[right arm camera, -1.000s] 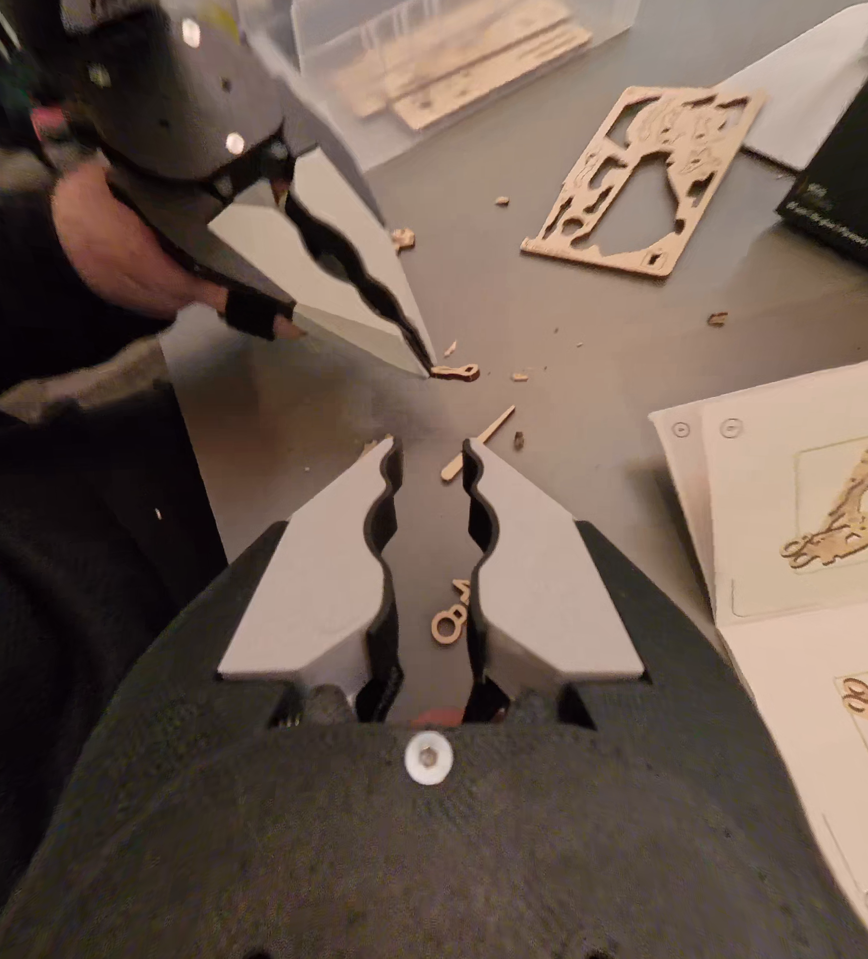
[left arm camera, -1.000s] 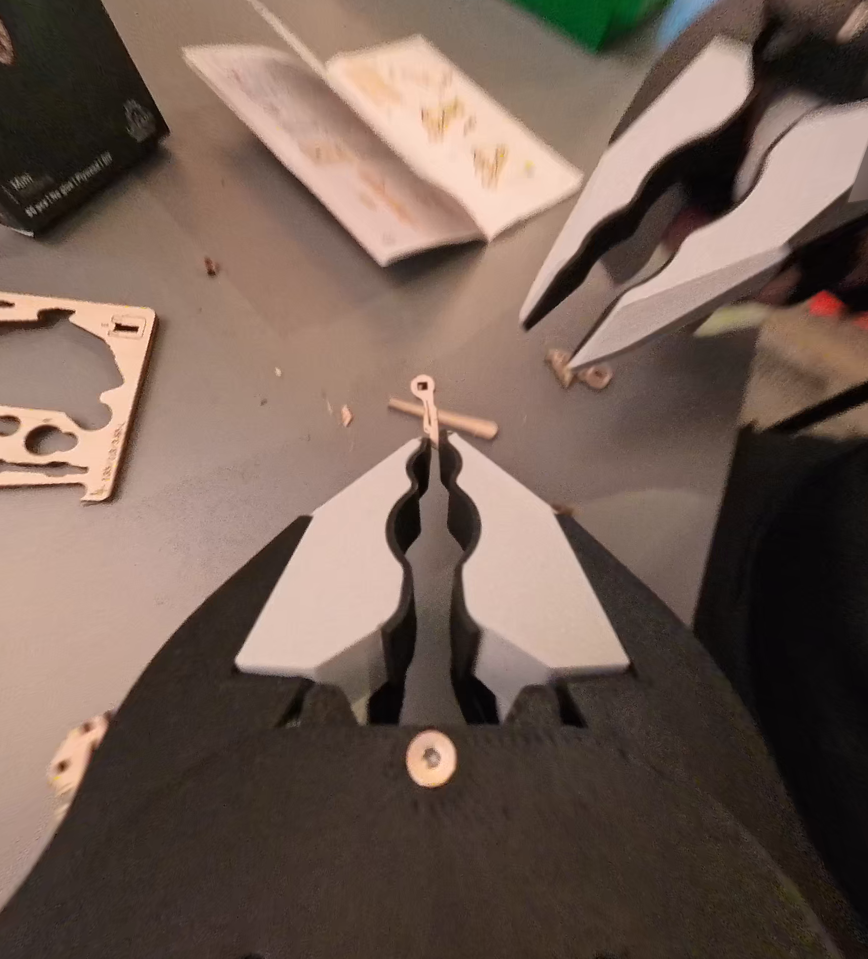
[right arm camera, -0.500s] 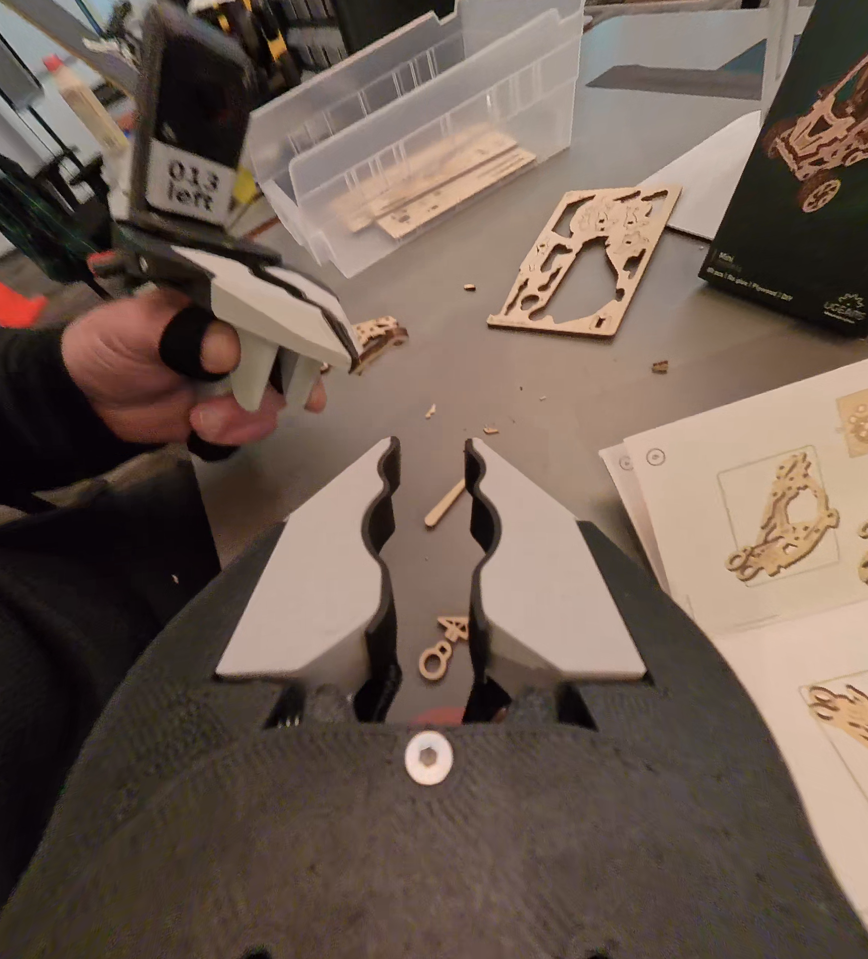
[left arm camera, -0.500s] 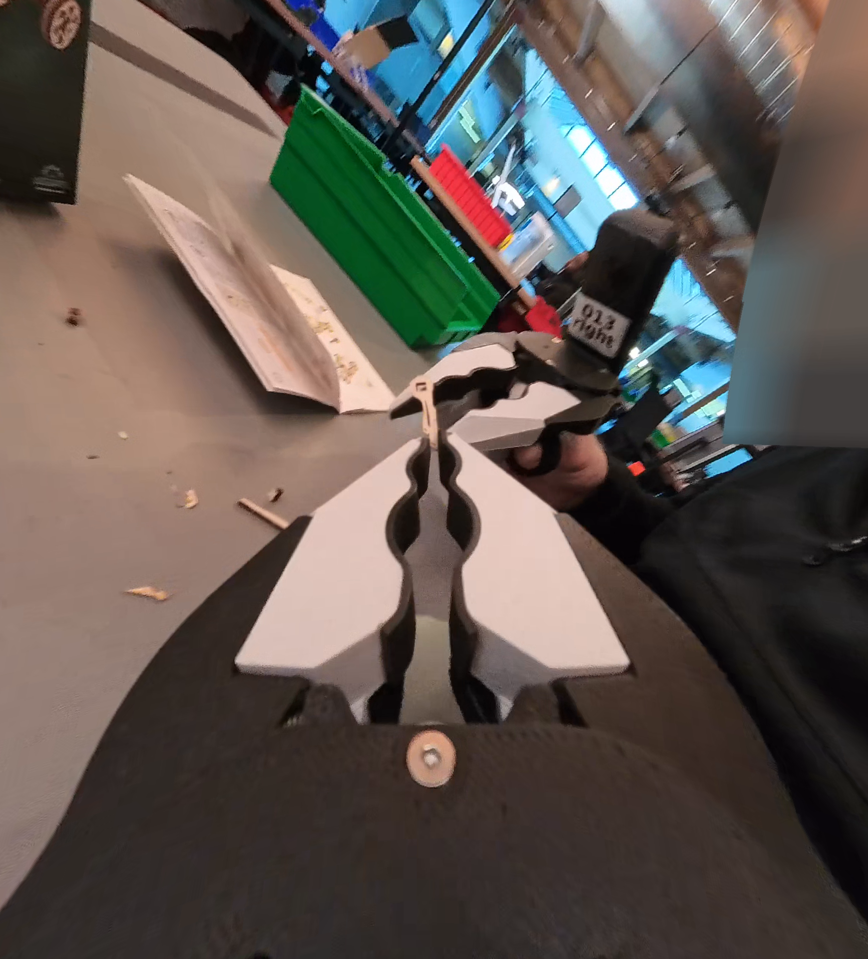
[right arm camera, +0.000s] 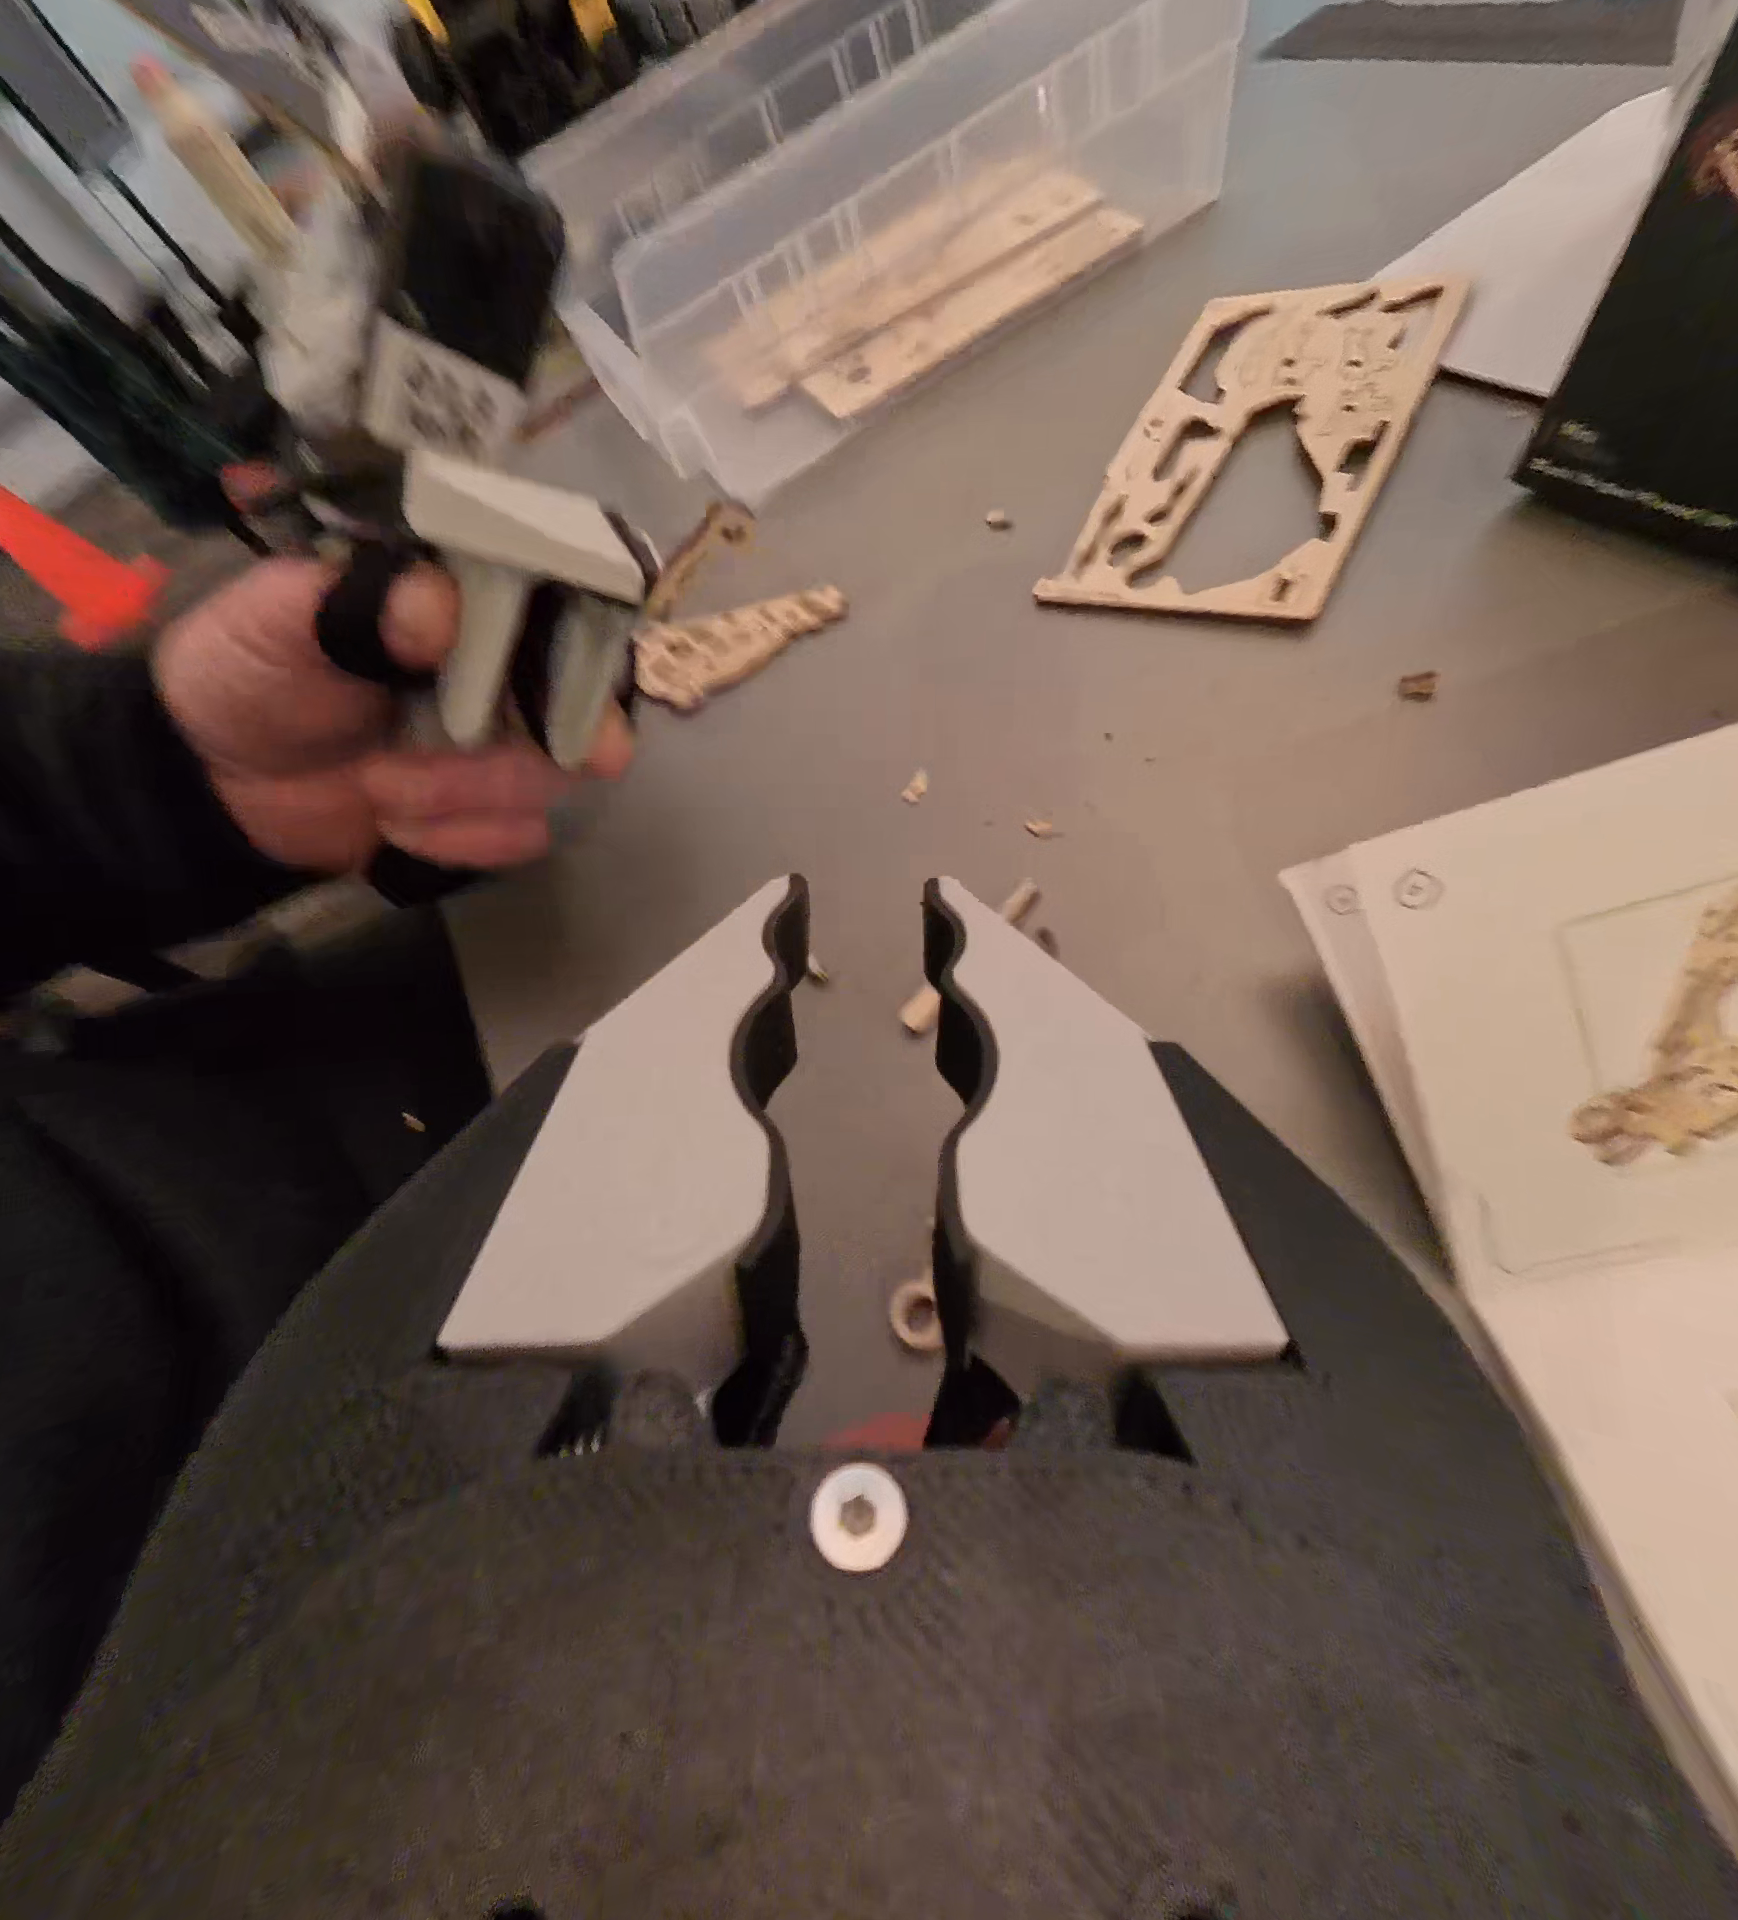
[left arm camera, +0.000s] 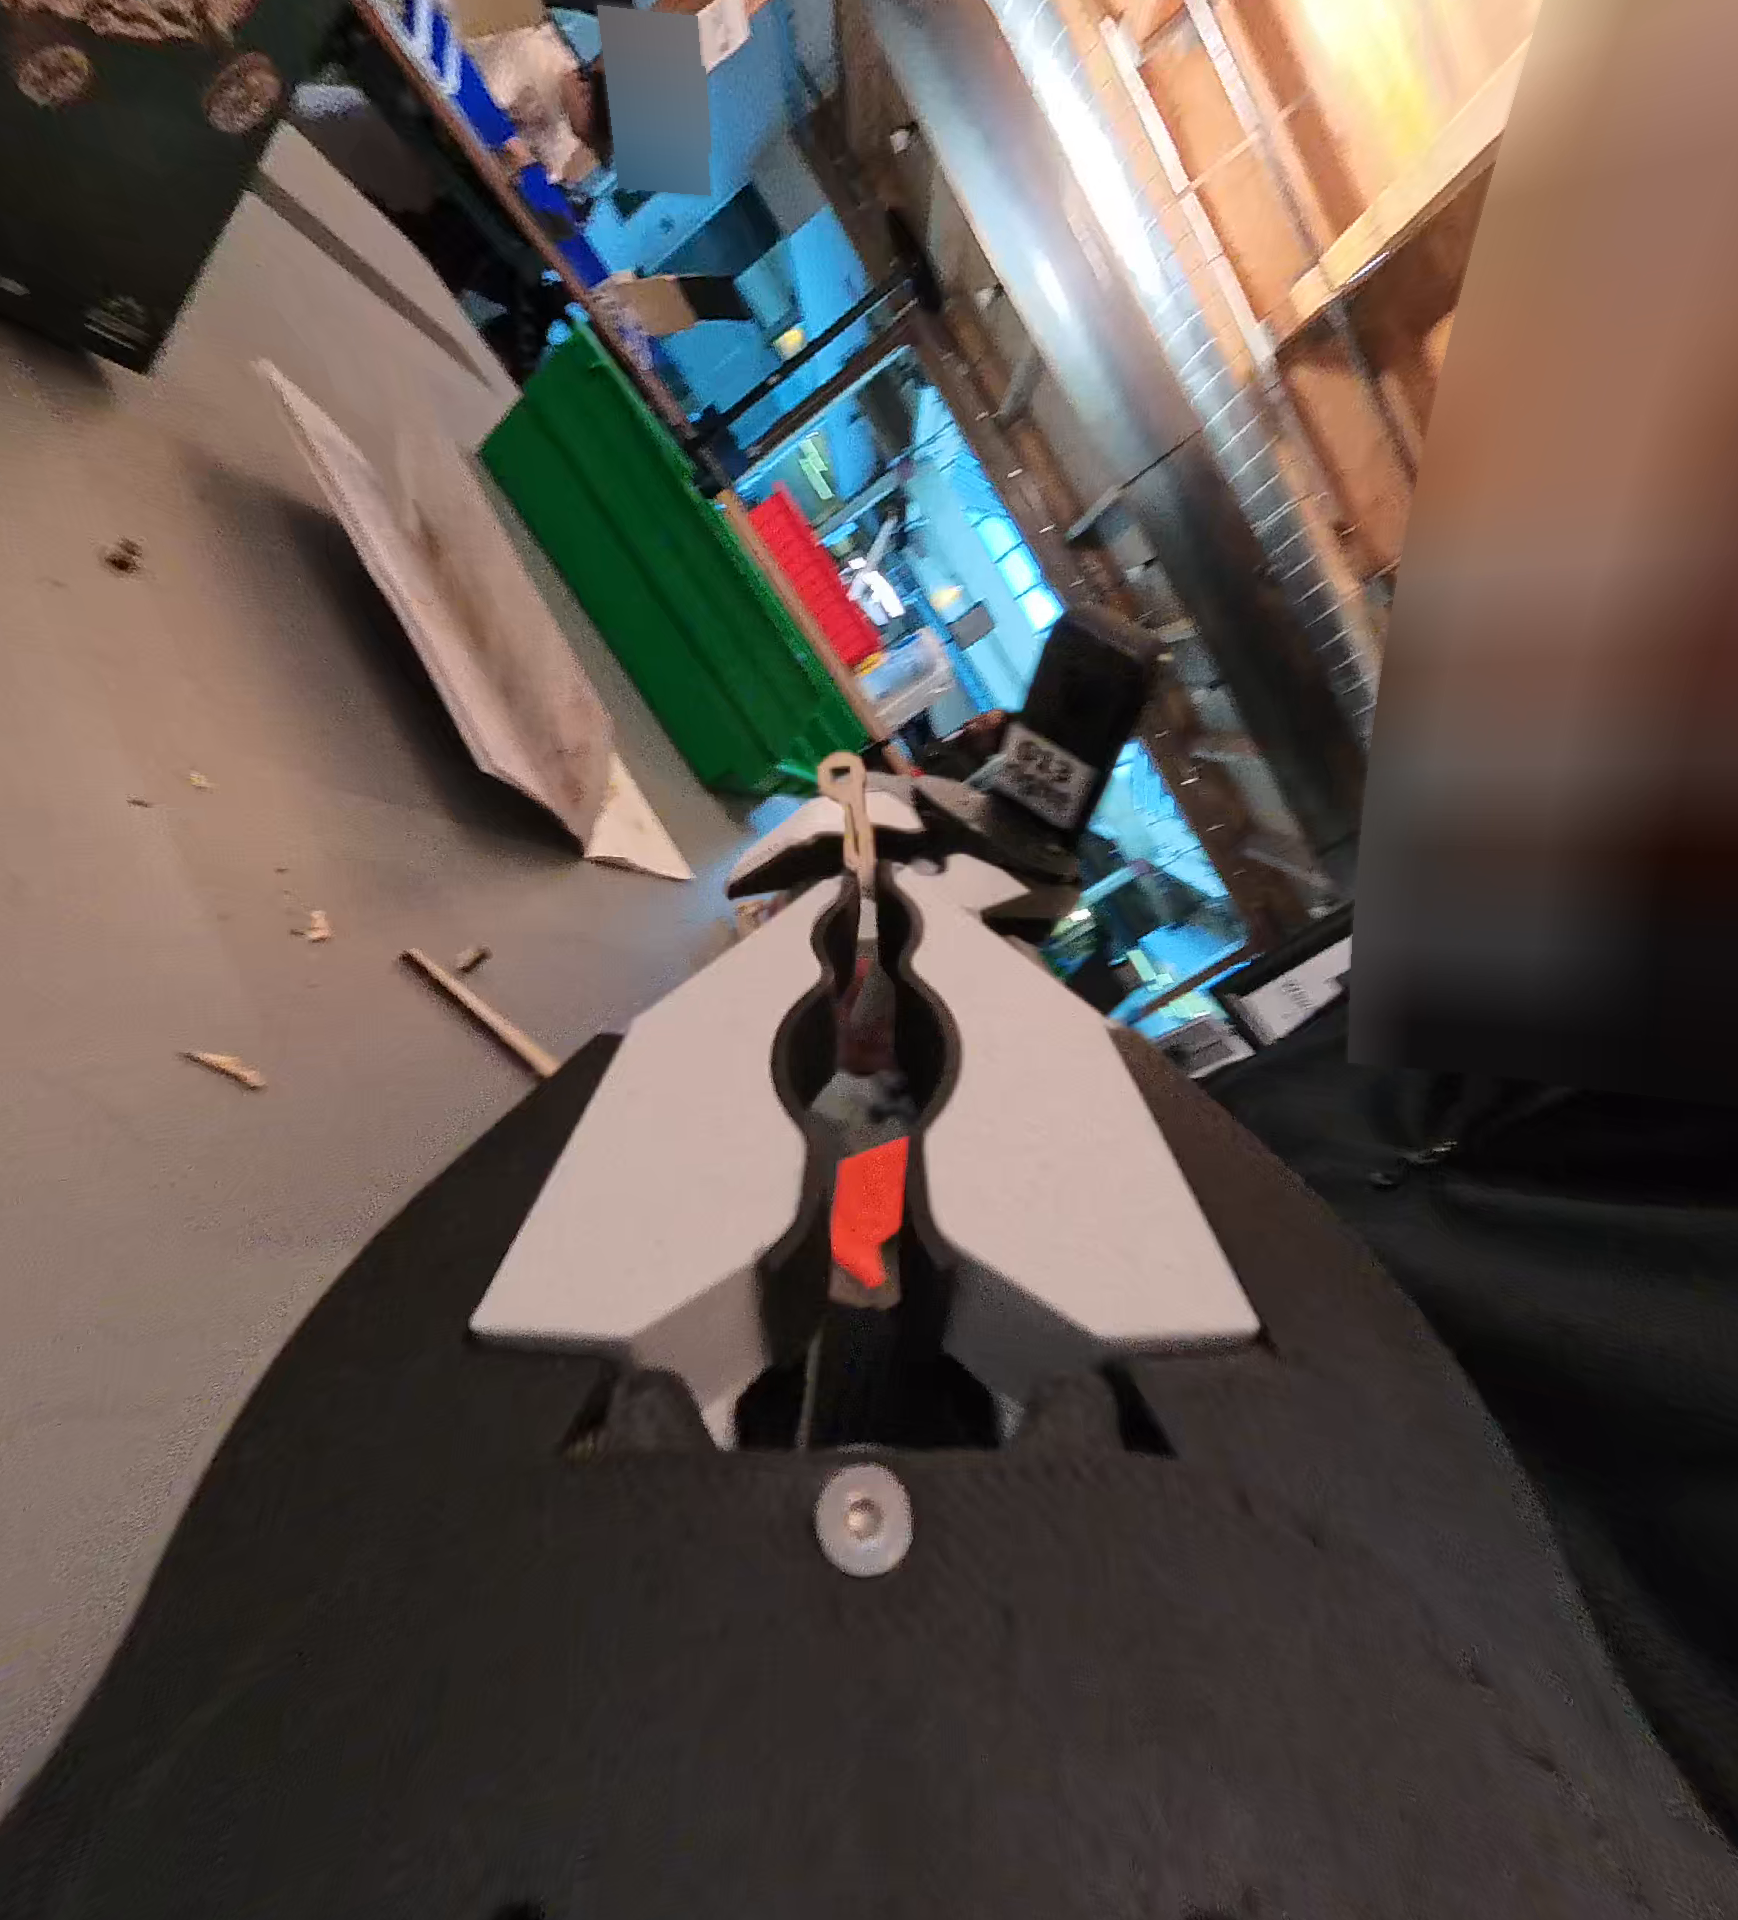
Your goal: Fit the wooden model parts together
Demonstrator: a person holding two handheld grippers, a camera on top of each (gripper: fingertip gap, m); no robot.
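Meanwhile one left gripper [left arm camera: 863, 883] pinches one slim wooden part [left arm camera: 849, 805], and one right gripper [right arm camera: 857, 894] gapes bare.

Your left wrist camera is tilted, low over the tabletop [left arm camera: 65, 935], facing the shelves beyond. Your right wrist camera looks down, close to the tabletop [right arm camera: 1104, 675]. Both share the open booklet [left arm camera: 491, 665] [right arm camera: 1571, 1039] and each other's hand-held gripper.

A thin pale wooden lever [left arm camera: 849, 821] with a ring end stands upright, pinched at its lower end. A flat cut-out wooden sheet [right arm camera: 1249, 457] lies toward the table's far right. A dowel [left arm camera: 480, 1013] lies mid-table.
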